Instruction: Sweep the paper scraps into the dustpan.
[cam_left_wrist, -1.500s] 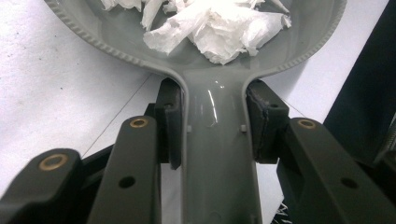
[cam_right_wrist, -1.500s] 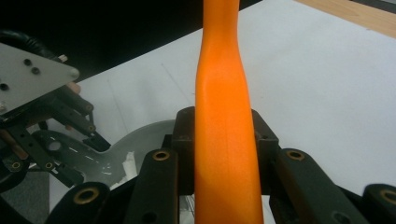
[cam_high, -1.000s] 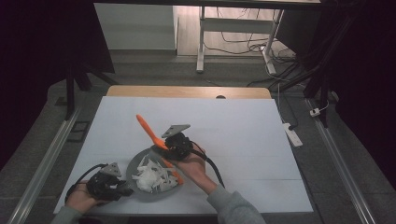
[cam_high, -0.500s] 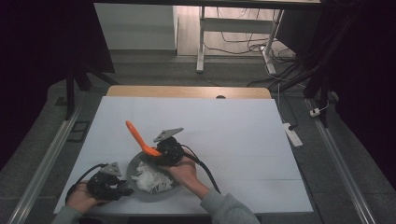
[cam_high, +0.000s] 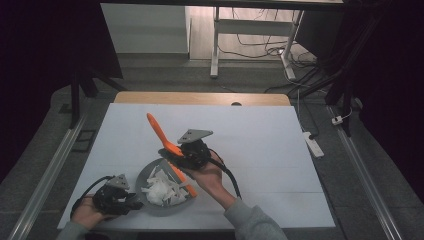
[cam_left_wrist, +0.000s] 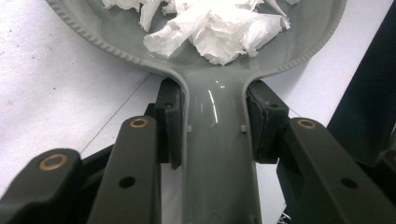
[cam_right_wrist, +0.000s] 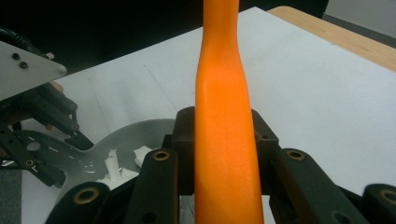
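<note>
Right claw (cam_high: 172, 151) tilted over dustpan (cam_high: 150, 172)

White-topped table (cam_high: 260, 145) with wooden far edge, grey dustpan (cam_high: 150, 202) seemingly resting on it

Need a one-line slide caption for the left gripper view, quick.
Left gripper clamped on the grey dustpan handle, torn white paper scraps piled in its pan.

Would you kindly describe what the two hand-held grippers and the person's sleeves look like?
Both are black. The left hand-held gripper and the right hand-held gripper each carry a grey three-cornered plate on top and trail a black cable. Up close, the linkage arms show brass-coloured pivot pins, and the fingers end in dark rubbery pads. The person wears grey sleeves.
</note>
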